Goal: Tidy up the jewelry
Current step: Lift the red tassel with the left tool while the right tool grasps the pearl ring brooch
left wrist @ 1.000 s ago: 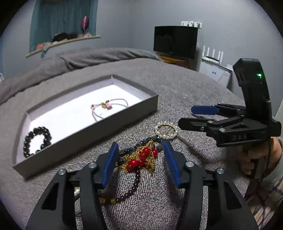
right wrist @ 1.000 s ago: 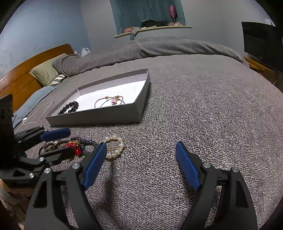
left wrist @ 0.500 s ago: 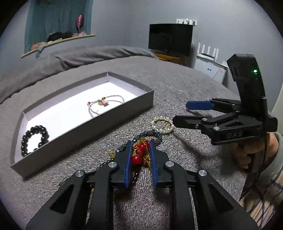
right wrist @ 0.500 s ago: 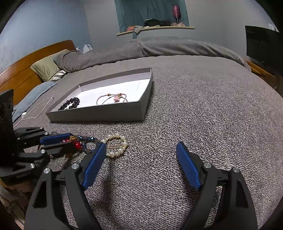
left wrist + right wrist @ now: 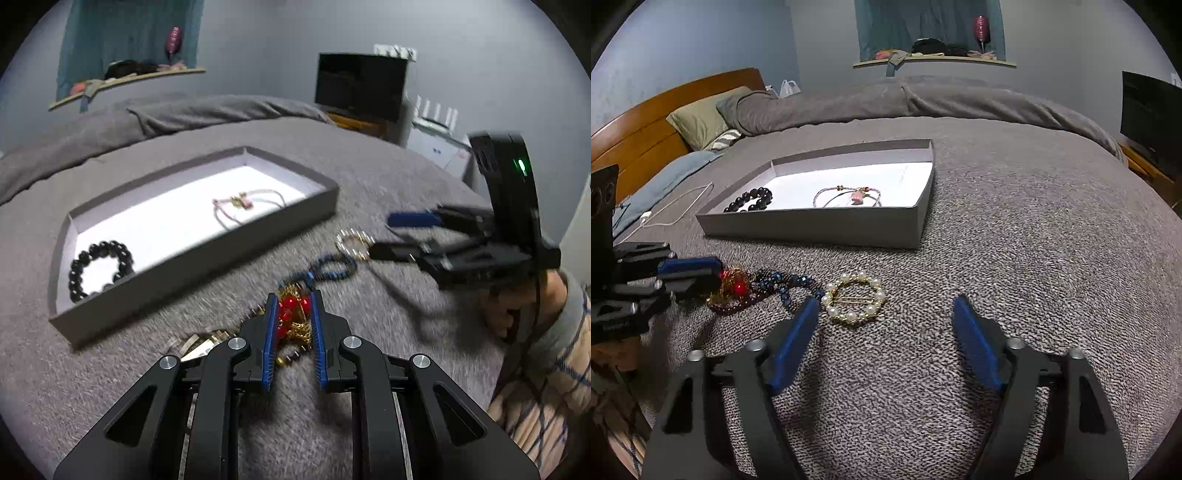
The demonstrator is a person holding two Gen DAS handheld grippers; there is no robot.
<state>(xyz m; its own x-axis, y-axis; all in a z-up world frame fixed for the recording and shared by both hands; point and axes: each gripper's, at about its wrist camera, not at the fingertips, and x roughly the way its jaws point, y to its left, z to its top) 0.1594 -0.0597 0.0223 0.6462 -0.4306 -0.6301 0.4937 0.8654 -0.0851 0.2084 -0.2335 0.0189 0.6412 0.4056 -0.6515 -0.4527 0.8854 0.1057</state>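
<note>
My left gripper [image 5: 293,301] is shut on a red-bead and gold-chain piece [image 5: 291,314]; it also shows in the right wrist view [image 5: 733,284]. A blue bead strand [image 5: 328,267] and a dark garnet strand [image 5: 738,304] trail from that pile on the bed. A pearl ring brooch [image 5: 855,299] lies just ahead of my open right gripper [image 5: 886,321], slightly left of its middle. The grey tray [image 5: 820,229] holds a black bead bracelet [image 5: 99,267] and a pink cord bracelet [image 5: 243,205].
A grey knit blanket [image 5: 1015,240] covers the bed. A white charging cable [image 5: 676,206] lies at the left near the pillows. A monitor [image 5: 360,86] and white shelf stand beyond the bed's far side. A person's hand [image 5: 517,310] holds the right gripper.
My left gripper closed on the red and gold piece and lifted it slightly back. My right gripper moved left and forward toward the pearl brooch, still open.
</note>
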